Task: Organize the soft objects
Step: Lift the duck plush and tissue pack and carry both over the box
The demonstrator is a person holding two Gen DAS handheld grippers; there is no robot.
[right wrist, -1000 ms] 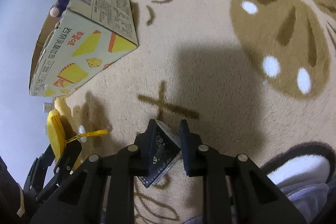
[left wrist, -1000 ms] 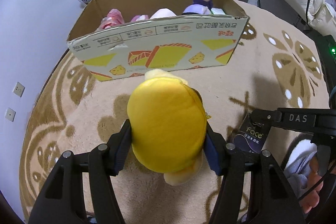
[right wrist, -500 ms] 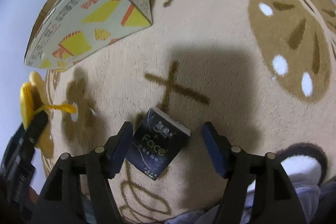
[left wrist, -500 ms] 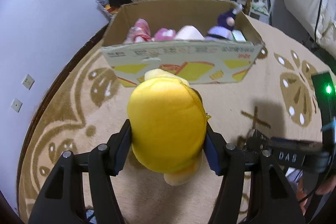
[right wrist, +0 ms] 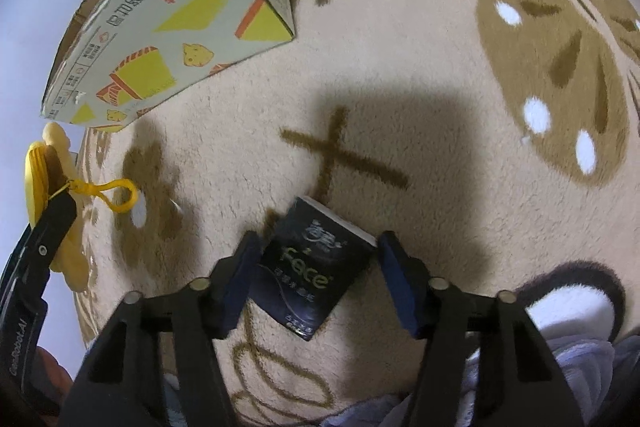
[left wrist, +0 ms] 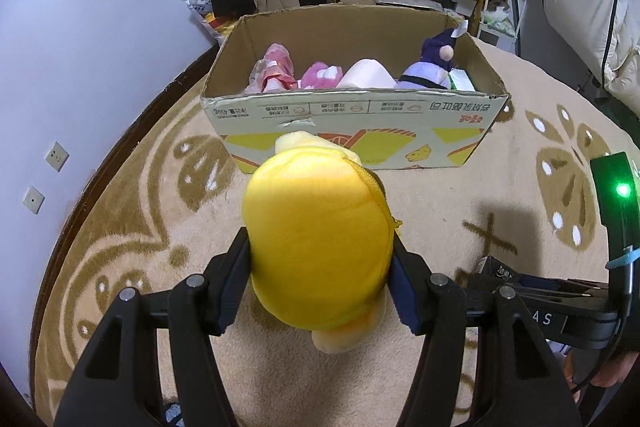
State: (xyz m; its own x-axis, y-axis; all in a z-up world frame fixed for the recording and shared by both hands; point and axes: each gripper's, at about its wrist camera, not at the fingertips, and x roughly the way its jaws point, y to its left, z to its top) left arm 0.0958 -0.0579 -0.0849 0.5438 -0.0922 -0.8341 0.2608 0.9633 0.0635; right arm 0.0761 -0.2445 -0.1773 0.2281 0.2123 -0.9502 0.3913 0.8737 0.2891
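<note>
Yellow round plush toy (left wrist: pixel 316 247) clamped in left hand-held gripper (left wrist: pixel 320 279); only right view showed right hand-held gripper (right wrist: pixel 314 275) spread around black tissue pack (right wrist: pixel 310 267).

Yellow plush toy (left wrist: pixel 316 247), beige-and-brown rug (left wrist: pixel 440 195)

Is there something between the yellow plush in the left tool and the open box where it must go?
Only the box's near wall stands between; the plush, clamped in the left tool, must pass over it. Toys already fill part of the box, so free room seems limited.
</note>
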